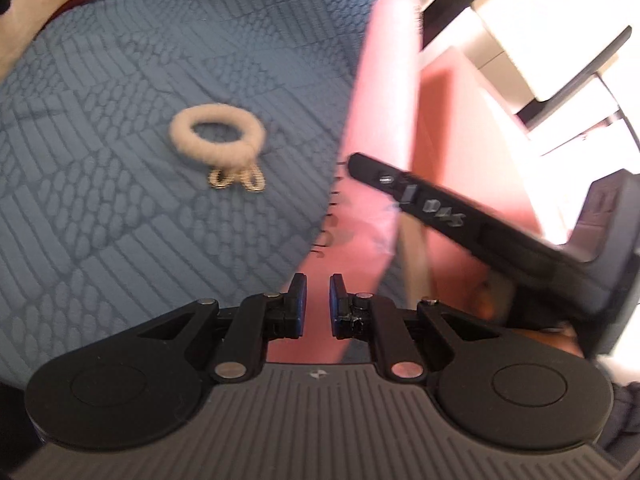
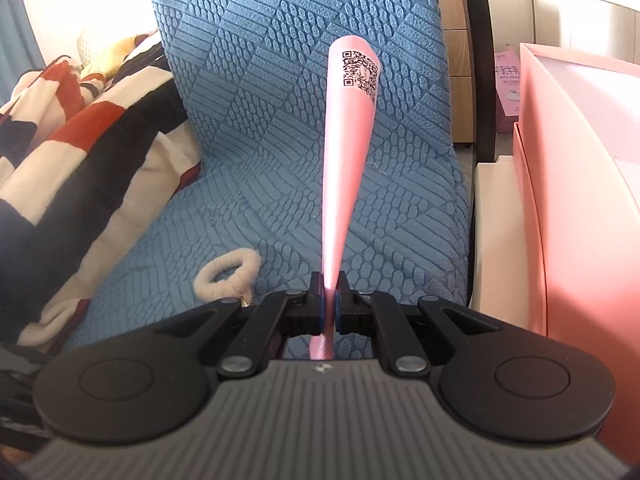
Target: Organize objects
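Observation:
My right gripper (image 2: 329, 284) is shut on a flat pink packet (image 2: 344, 152) with a QR code, held edge-on above the blue sofa cover (image 2: 280, 40). In the left wrist view the same pink packet (image 1: 384, 80) spreads wide, and the right gripper (image 1: 360, 164) reaches onto it from the right. My left gripper (image 1: 318, 304) is shut to a narrow gap over the packet's lower edge, with nothing seen pinched between its pads. A cream fluffy hair tie (image 1: 218, 132) with a gold charm lies on the cover, left of both grippers; the right wrist view shows the hair tie (image 2: 228, 276) too.
A pink box (image 2: 580, 200) stands close on the right. A striped red, white and navy blanket (image 2: 80, 140) is heaped on the left of the seat. White furniture (image 1: 540, 20) shows beyond the packet.

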`<state>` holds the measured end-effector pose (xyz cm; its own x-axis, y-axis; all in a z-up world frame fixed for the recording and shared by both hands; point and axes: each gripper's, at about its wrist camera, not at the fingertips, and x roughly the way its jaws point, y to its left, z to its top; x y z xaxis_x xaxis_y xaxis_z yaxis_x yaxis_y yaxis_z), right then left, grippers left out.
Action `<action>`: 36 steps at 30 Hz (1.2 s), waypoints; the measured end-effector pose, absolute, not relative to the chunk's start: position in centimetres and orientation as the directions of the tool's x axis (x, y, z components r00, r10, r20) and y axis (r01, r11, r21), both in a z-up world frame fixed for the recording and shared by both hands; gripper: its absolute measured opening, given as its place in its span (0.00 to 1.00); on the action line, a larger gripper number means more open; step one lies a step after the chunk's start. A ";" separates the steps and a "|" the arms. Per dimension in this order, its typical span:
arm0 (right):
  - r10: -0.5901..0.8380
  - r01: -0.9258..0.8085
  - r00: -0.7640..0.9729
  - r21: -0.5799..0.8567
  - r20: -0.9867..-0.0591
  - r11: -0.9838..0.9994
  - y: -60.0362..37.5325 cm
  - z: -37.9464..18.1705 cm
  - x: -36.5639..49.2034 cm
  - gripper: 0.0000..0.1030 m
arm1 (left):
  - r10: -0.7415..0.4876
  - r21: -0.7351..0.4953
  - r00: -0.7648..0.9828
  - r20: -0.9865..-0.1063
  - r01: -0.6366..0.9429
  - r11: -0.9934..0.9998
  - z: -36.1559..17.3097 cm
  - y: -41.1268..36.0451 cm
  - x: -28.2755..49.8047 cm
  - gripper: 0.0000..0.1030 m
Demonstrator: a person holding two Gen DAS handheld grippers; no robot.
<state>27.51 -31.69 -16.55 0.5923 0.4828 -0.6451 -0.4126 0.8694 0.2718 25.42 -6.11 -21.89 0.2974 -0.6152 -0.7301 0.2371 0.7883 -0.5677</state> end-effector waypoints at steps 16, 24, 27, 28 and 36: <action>0.465 -0.376 0.567 0.289 -0.680 0.880 -32.2 -16.7 27.6 0.08 | -0.485 -0.276 0.301 -0.821 0.533 0.800 -20.3 -11.1 20.3 0.58; 0.449 -0.369 0.571 0.274 -0.687 0.888 -32.1 -16.7 27.5 0.08 | -0.399 -0.164 0.329 -0.856 0.560 0.812 -20.5 -11.5 19.6 0.58; 0.448 -0.359 0.571 0.282 -0.688 0.890 -32.3 -16.7 27.5 0.08 | -0.328 -0.075 0.358 -0.874 0.567 0.820 -20.8 -12.0 19.0 0.57; 0.450 -0.356 0.573 0.287 -0.685 0.889 -32.4 -16.6 27.5 0.08 | -0.311 -0.057 0.368 -0.876 0.562 0.825 -20.7 -11.9 19.0 0.57; 0.444 -0.341 0.583 0.291 -0.680 0.894 -32.9 -16.4 27.5 0.08 | -0.219 0.022 0.439 -0.871 0.480 0.877 -20.6 -10.6 19.7 0.58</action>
